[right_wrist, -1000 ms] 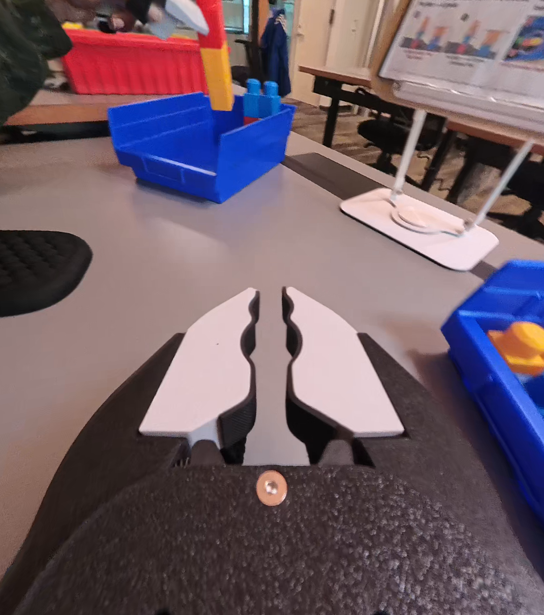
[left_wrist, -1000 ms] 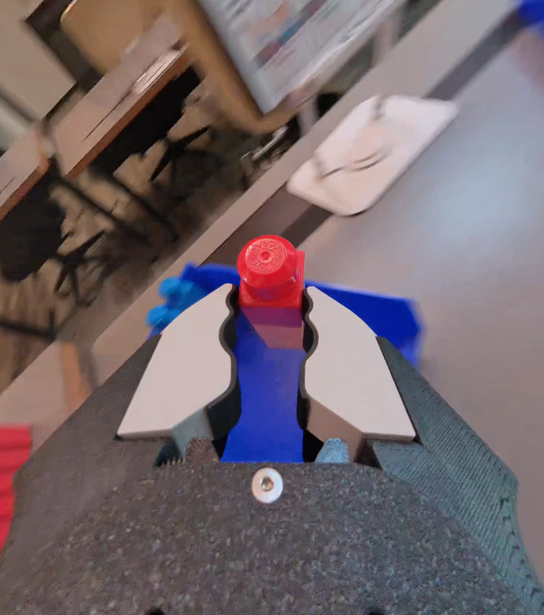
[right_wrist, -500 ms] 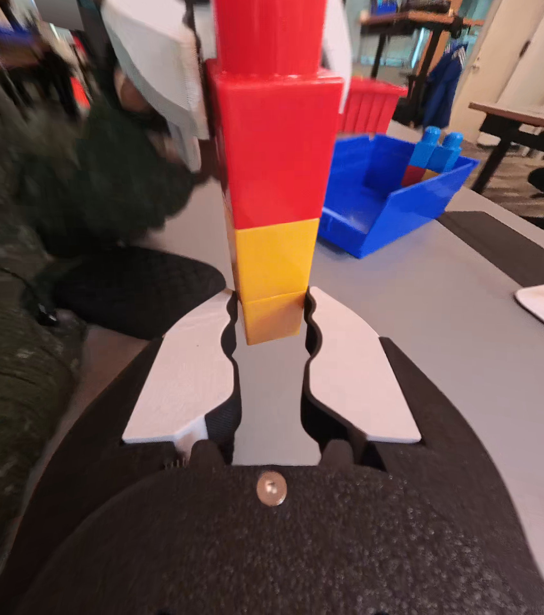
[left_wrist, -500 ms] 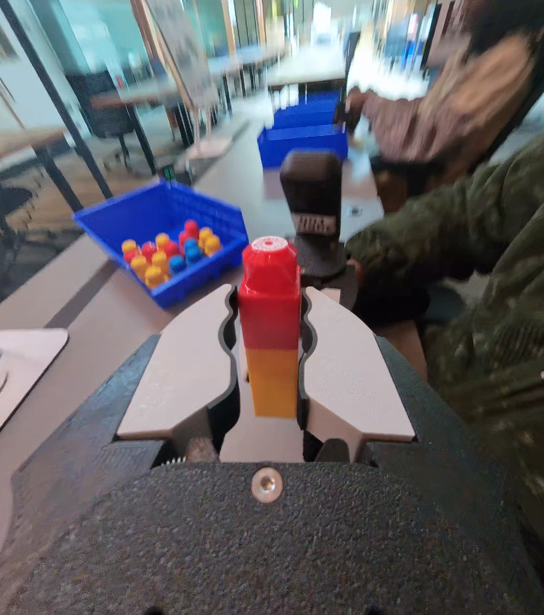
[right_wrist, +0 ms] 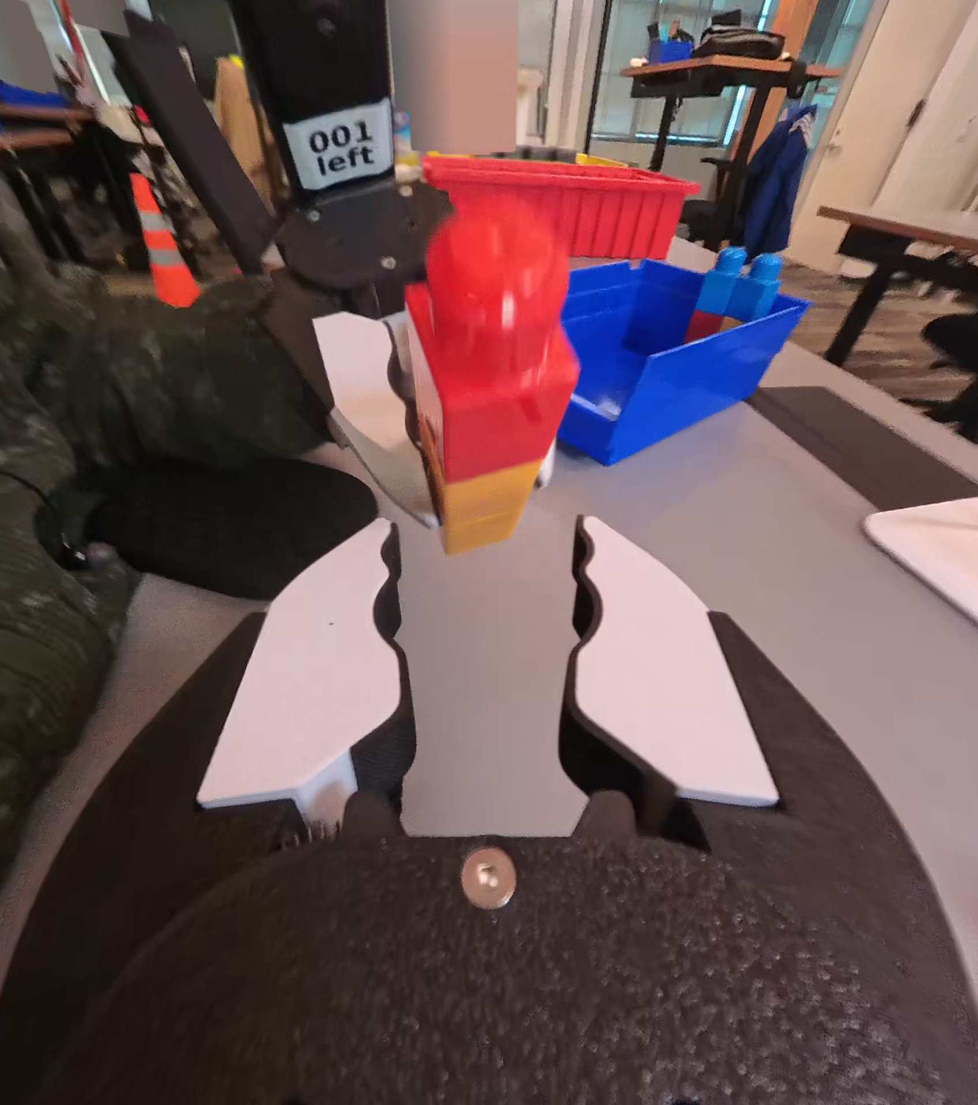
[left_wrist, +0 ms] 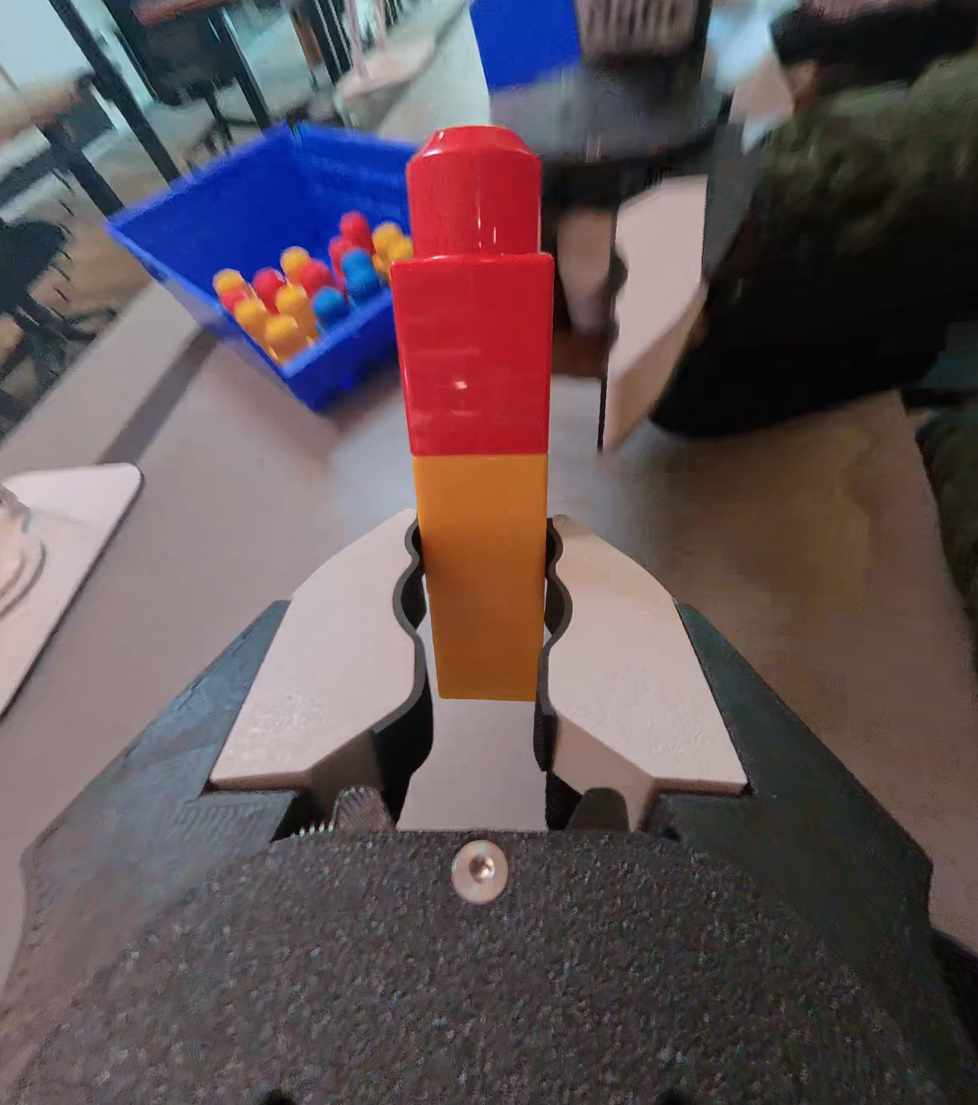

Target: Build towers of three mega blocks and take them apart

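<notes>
mega blocks, a red one (left_wrist: 474, 353) stacked on a yellow one (left_wrist: 483, 574), sit clamped in the left gripper (left_wrist: 483, 532), whose white fingers (left_wrist: 349, 652) press both sides of the yellow block while the red block and its round stud stick out past the tips; the stack is held up off the grey table (left_wrist: 235, 478). in the right wrist view the same stack shows tilted and blurred, red block (right_wrist: 492, 371) above yellow block (right_wrist: 483, 508), with the left gripper (right_wrist: 477, 478) gripping it from behind. the right gripper (right_wrist: 483, 526) hangs just short of the stack with its jaws spread wide and nothing between them, its white fingers (right_wrist: 319, 675) flanking bare tabletop (right_wrist: 713, 538). farther out in the left wrist view, a blue bin (left_wrist: 247, 221) holds loose red, yellow and blue blocks (left_wrist: 301, 287), and a white stand base (left_wrist: 20, 574) lies at the left edge. in the right wrist view another blue bin (right_wrist: 683, 382) stands beyond the stack with blue blocks (right_wrist: 740, 287) in its far corner, a red bin (right_wrist: 594, 203) behind it, and a person's dark green sleeve (right_wrist: 133, 371) to the left
</notes>
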The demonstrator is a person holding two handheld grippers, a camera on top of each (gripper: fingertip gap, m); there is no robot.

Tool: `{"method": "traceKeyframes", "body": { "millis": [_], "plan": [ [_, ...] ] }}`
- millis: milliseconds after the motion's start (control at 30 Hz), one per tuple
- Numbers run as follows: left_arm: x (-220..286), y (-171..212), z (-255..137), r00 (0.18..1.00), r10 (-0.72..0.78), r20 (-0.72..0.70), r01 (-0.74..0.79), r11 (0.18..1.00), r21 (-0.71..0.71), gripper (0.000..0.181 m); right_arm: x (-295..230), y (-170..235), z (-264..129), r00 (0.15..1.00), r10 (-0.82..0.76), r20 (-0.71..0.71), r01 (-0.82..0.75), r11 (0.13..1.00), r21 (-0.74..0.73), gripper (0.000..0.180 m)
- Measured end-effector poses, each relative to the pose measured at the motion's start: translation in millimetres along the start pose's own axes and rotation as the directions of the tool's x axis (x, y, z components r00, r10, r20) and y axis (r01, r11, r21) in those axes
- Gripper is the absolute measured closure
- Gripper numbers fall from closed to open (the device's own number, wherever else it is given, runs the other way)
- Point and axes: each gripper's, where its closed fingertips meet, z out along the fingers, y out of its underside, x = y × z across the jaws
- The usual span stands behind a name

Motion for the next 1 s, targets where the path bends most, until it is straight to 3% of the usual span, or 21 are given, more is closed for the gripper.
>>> {"method": "traceKeyframes", "body": {
  "millis": [167,267,367,400,467,567,633,733,833,1000],
  "plan": [
    [16,52,12,0.994,0.039,-0.104,-0.058,0.981,-0.186,0.144,-6,7,-7,0.991,-0.132,0.005,0.132,0.988,-0.086,0.122],
    [19,60,15,0.991,0.070,-0.117,-0.095,0.970,-0.222,0.144,-12,25,-2,0.986,-0.159,0.041,0.164,0.971,-0.175,0.146],
    [19,58,11,0.989,0.076,-0.123,-0.102,0.971,-0.215,0.144,-15,22,-5,0.986,-0.153,0.064,0.162,0.971,-0.177,0.147],
    [11,68,8,0.992,0.090,-0.093,-0.112,0.955,-0.274,0.144,-13,16,-9,0.986,-0.160,0.053,0.167,0.973,-0.161,0.147],
    [-12,86,-2,0.997,0.081,-0.016,-0.082,0.944,-0.319,0.144,2,-13,-34,0.991,-0.131,0.000,0.130,0.989,-0.063,0.148],
    [-35,76,-21,0.995,-0.086,0.056,0.095,0.980,-0.177,0.144,57,-53,-97,0.954,-0.137,-0.267,0.147,0.989,0.017,0.148],
    [-54,66,-31,0.982,-0.138,0.130,0.149,0.985,-0.083,0.144,98,-64,-142,0.881,-0.152,-0.448,0.151,0.988,-0.039,0.147],
    [-66,55,-38,0.966,-0.190,0.174,0.189,0.982,0.018,0.144,170,-63,-196,0.727,-0.239,-0.644,0.090,0.963,-0.256,0.147],
    [-67,52,-36,0.966,-0.157,0.206,0.154,0.988,0.028,0.144,250,-39,-236,0.585,-0.402,-0.704,-0.023,0.860,-0.510,0.147],
    [-58,48,-33,0.973,-0.173,0.153,0.166,0.984,0.058,0.144,331,52,-241,0.681,-0.288,-0.673,-0.350,0.679,-0.645,0.147]
  ]
}}
